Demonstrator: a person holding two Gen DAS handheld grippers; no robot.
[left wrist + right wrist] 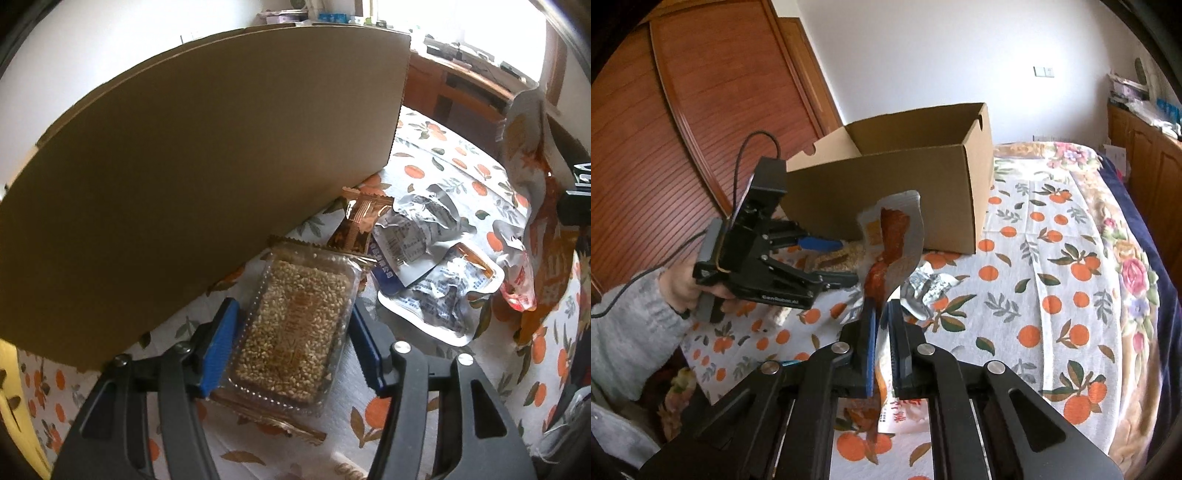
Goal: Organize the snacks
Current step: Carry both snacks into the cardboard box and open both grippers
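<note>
A clear plastic tray of sesame snack (306,280) sits between the blue pads of my left gripper (291,332), which touch both its long sides just in front of the cardboard box (184,166). The right wrist view shows that left gripper (836,260) low over the tablecloth beside the open box (886,192). My right gripper (882,321) is shut on a white and orange snack pouch (894,236), which stands upright above the table. That pouch (524,155) also hangs at the right edge of the left wrist view.
A brown wrapped bar (358,225), two silvery pouches (417,229) (443,291) and a small red packet (517,284) lie right of the tray on the orange-print tablecloth (1052,295). A hand (683,288) in a grey sleeve holds the left gripper. A wooden door (683,129) stands behind.
</note>
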